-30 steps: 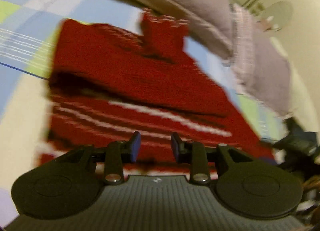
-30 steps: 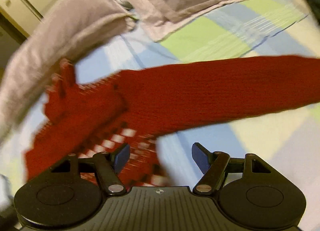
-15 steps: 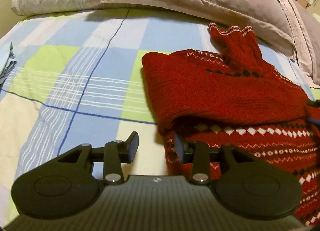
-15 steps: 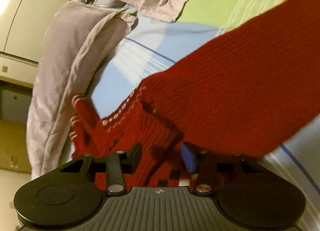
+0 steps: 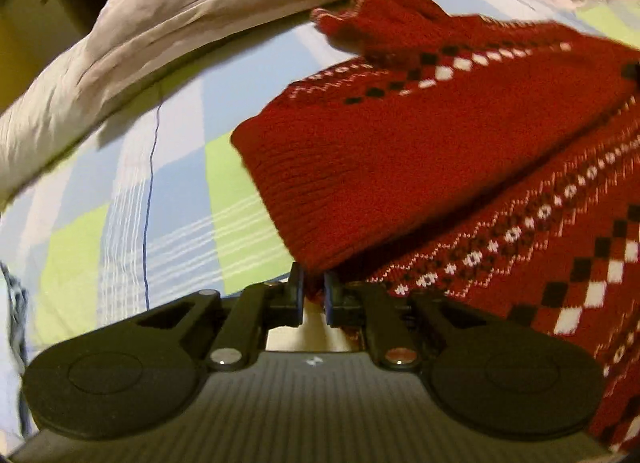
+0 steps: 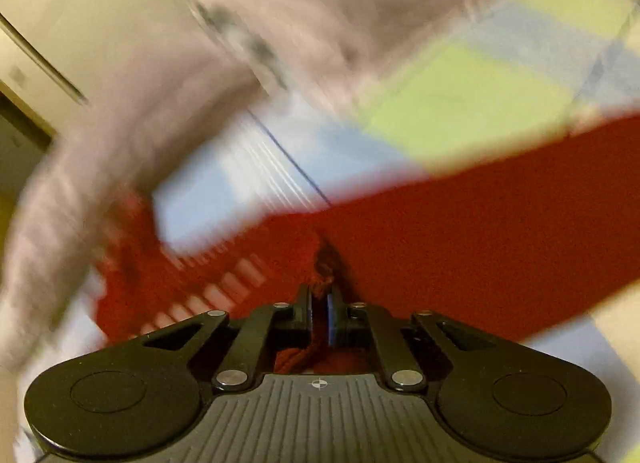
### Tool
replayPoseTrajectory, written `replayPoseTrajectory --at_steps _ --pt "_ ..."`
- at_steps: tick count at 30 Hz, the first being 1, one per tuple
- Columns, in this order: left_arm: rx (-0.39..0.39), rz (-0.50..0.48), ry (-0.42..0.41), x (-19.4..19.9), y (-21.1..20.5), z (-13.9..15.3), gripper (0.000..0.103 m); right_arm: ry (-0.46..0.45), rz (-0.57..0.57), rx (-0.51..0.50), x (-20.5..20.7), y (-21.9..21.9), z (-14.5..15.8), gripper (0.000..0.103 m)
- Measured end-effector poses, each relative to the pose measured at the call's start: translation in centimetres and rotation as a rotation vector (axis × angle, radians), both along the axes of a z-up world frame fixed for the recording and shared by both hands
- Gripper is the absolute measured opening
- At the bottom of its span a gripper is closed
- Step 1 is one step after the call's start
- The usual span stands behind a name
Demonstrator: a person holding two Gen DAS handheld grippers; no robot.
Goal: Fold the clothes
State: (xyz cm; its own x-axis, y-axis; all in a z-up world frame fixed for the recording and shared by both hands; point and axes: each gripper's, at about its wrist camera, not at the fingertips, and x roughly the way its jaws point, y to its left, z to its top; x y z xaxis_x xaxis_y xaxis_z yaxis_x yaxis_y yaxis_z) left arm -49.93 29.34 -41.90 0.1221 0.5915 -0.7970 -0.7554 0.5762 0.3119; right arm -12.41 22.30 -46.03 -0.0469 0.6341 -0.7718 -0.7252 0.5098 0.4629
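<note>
Bed (image 5: 168,199): fills the left half and middle of the left wrist view; covered by a checked sheet in light blue, lime green and cream with thin white and dark blue lines. In the right wrist view the same sheet (image 6: 460,103) shows at upper right, blurred.

Bedding (image 5: 208,11): greyish-mauve pillow or duvet, crumpled, running along the top and upper left of the left wrist view; touches the far edge of the sweater's cuff. In the right wrist view it sweeps across the upper left, heavily blurred.

Sweater (image 5: 440,151): red knit with bands of white and black diamonds, lying on the bed, occupying the right half of the left wrist view. One plain red layer is folded over the patterned body; a striped cuff points to the top centre. In the right wrist view (image 6: 480,247) a long plain red band crosses from lower left to right edge, with patterned knit at lower left.

Left tool (image 5: 312,291): lower centre of its view; jaws closing to a narrow gap, with the lower edge of the folded red layer between the pads.

Right tool (image 6: 319,303): lower centre of its view; jaws pinched tight on a bunched ridge of red knit
</note>
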Motion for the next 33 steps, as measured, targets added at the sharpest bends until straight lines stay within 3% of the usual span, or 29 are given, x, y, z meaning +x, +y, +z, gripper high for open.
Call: replayPoseTrajectory --at_steps 3,4,5,10,14,17,19,24,28,33 --pt "-0.037 -0.006 0.008 -0.4 0.1 0.8 0.015 -0.02 0.021 -0.005 -0.2 -0.1 0.3 0.009" --pt "-0.051 -0.001 0.0 -0.7 0.0 1.5 0.015 -0.03 0.02 -0.015 -0.2 -0.1 0.7 0.016" --pt "-0.065 0.005 -0.008 -1.0 0.0 2.1 0.015 -0.07 0.003 -0.017 -0.2 -0.4 1.3 0.03" --pt "-0.074 0.082 -0.158 -2.2 -0.3 5.8 0.014 -0.264 -0.062 0.043 -0.3 -2.1 4.9 0.033" --pt "-0.036 0.117 -0.262 -0.4 0.8 4.6 0.015 -0.148 0.088 0.103 -1.2 -0.8 4.1 0.033" --pt "-0.15 0.203 -0.23 0.8 2.7 1.1 0.015 -0.122 0.148 -0.019 -2.1 0.5 0.4 0.032" --pt "-0.149 0.237 -0.232 1.1 2.7 0.8 0.015 -0.086 0.121 0.013 -1.4 -0.3 0.3 0.032" --pt "-0.158 0.275 -0.352 0.8 1.0 4.3 0.015 0.058 -0.053 0.092 4.8 -6.7 2.1 0.033" --pt "-0.193 0.296 -0.475 1.2 -0.3 6.1 0.015 0.147 -0.314 0.089 12.4 -13.7 1.5 0.033" --pt "-0.264 0.352 -0.613 2.7 -1.2 6.5 0.015 0.284 -0.65 0.192 20.1 -21.4 -0.1 0.032"
